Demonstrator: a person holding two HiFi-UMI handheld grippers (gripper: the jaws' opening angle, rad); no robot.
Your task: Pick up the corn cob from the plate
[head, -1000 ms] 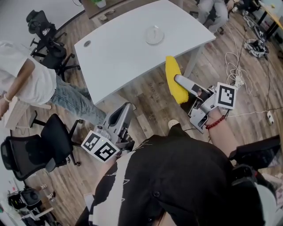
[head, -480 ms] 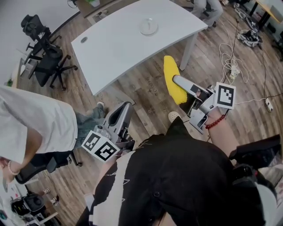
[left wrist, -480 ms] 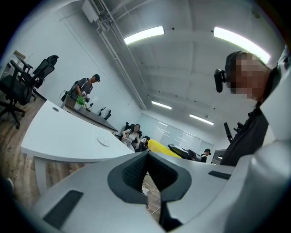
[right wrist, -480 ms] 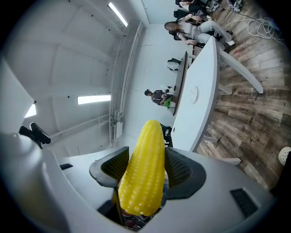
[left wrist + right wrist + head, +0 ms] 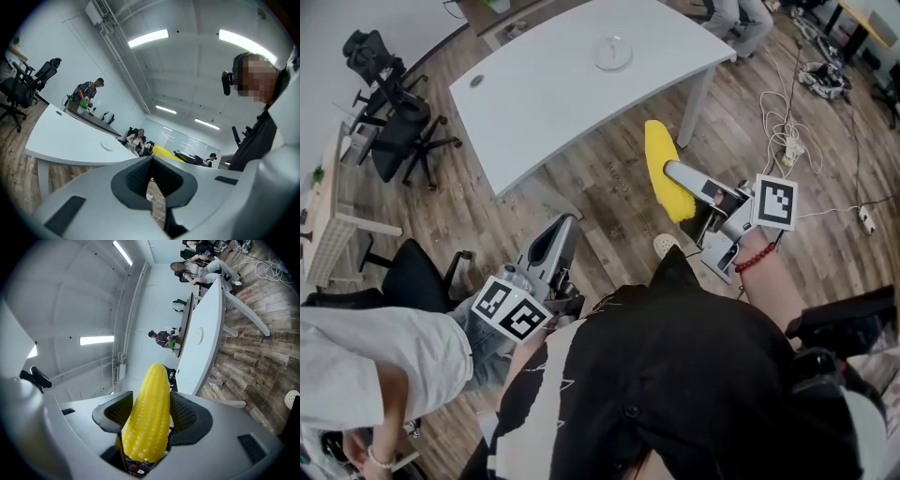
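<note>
A yellow corn cob (image 5: 149,413) is clamped between the jaws of my right gripper (image 5: 151,417), its tip sticking out past them. In the head view the corn cob (image 5: 664,173) hangs over the wooden floor, in front of the white table, held by my right gripper (image 5: 675,183). A small white plate (image 5: 613,53) lies on the table's far side with nothing on it. My left gripper (image 5: 551,246) is low at my left, away from the table, jaws shut with nothing between them; the left gripper (image 5: 151,172) shows the same in its own view.
The white table (image 5: 553,94) stands ahead on a wooden floor. Black office chairs (image 5: 394,112) stand at the left. A person in a white top (image 5: 366,366) is close at my lower left. Cables (image 5: 787,141) lie on the floor at the right.
The person in the white top has passed from the left side to my lower left. The table has shifted slightly farther in the head view. Both grippers hold as before.
</note>
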